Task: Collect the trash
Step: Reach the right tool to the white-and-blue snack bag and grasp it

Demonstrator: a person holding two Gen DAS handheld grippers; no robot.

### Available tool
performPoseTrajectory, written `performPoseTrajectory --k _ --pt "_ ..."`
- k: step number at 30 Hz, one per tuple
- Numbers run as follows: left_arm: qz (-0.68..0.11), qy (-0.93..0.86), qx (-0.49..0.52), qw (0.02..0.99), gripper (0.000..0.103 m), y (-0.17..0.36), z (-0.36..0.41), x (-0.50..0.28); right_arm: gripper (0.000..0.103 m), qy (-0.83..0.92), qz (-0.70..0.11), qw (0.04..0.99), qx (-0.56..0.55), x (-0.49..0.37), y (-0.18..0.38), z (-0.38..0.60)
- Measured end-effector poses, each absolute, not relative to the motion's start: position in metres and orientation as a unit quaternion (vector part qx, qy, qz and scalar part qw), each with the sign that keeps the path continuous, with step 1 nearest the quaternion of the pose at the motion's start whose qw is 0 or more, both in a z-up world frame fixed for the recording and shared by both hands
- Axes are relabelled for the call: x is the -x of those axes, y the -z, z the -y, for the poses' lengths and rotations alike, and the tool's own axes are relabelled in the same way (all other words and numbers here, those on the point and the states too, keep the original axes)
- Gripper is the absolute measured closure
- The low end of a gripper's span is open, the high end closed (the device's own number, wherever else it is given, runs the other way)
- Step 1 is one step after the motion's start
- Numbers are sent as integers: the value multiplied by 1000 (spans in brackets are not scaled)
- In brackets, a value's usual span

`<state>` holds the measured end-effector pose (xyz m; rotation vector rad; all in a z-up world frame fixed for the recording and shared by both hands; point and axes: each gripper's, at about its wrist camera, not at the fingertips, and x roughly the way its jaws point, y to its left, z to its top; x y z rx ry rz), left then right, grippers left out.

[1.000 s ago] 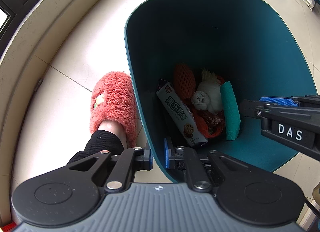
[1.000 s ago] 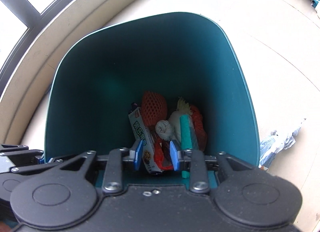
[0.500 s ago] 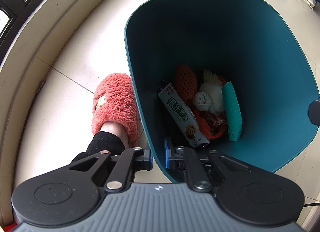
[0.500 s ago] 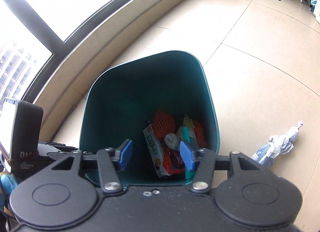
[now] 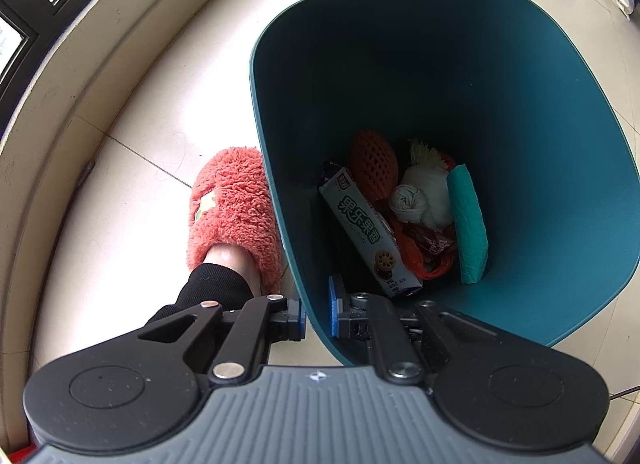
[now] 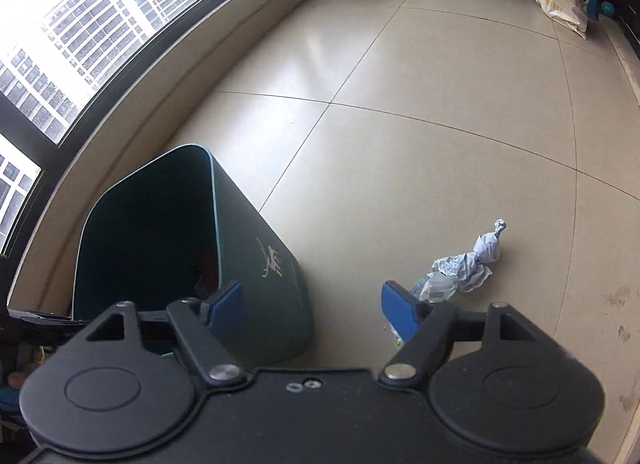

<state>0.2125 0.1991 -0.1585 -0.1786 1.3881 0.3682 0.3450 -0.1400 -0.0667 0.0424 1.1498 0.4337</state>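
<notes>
**Bin gripped at the rim, crumpled wrapper loose on the tiles**

A fuzzy coral slipper [image 5: 234,216] touches the teal trash bin [image 5: 560,112] on the window side. The bin holds a biscuit box [image 5: 366,228], an orange foam net [image 5: 374,164], a white tissue wad [image 5: 420,198] and a teal cloth [image 5: 468,220]. The left gripper [image 5: 317,314] points steeply down, clamped on the bin's near wall. The right gripper [image 6: 312,310] is opening, nothing between its jaws; a crumpled wrapper [image 6: 466,266] lies just beyond its right finger.
</notes>
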Motion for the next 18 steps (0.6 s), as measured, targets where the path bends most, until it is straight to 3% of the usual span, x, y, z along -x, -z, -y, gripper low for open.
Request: performPoseTrajectory --k 4,8,18 --pt "-635 -172 82 749 93 159 -199 -212 26 -166 -565 808 -27 -358 100 164" --pt "-637 -172 80 748 93 159 -199 -213 4 -161 -578 798 -57 -376 142 178" --pt "-641 -176 83 743 92 160 -200 -216 2 -102 -595 793 -82 -403 242 177"
